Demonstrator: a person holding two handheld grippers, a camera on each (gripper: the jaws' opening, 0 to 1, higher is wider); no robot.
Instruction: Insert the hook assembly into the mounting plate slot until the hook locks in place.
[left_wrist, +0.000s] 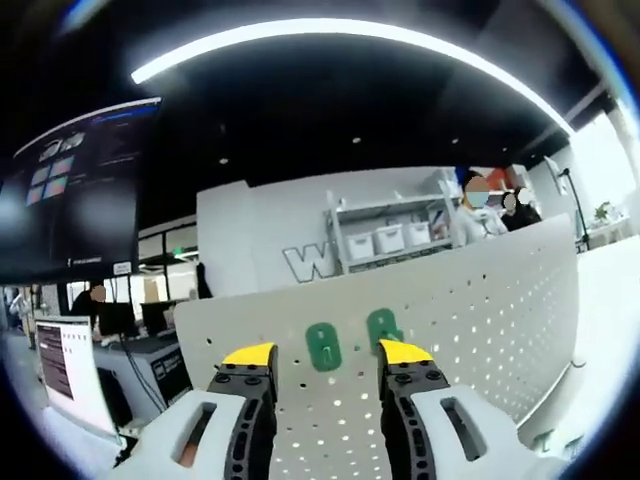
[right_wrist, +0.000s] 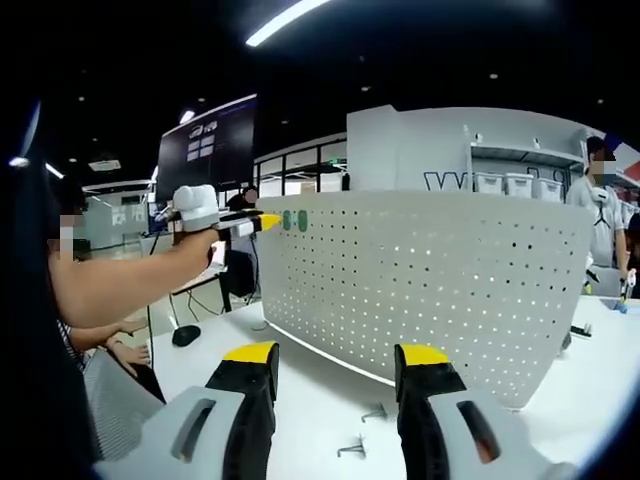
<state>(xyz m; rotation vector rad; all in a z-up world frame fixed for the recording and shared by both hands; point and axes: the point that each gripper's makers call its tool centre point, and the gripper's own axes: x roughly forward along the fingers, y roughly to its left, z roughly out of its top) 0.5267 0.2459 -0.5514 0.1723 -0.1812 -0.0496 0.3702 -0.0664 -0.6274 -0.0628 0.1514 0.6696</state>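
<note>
Hooks (left_wrist: 352, 340) between hand-held gripper (left_wrist: 328, 352) jaws.

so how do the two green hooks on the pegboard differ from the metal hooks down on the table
The green hooks are mounted upright near the top of the white pegboard, between the left tool's open jaws; the metal hooks lie loose on the white table below. The green ones look like broad, rounded tabs; the metal ones are thin bent wire between the right tool's jaws. Neither is gripped.

two green hooks (left_wrist: 323, 346), one pegboard (left_wrist: 480, 300)
</note>
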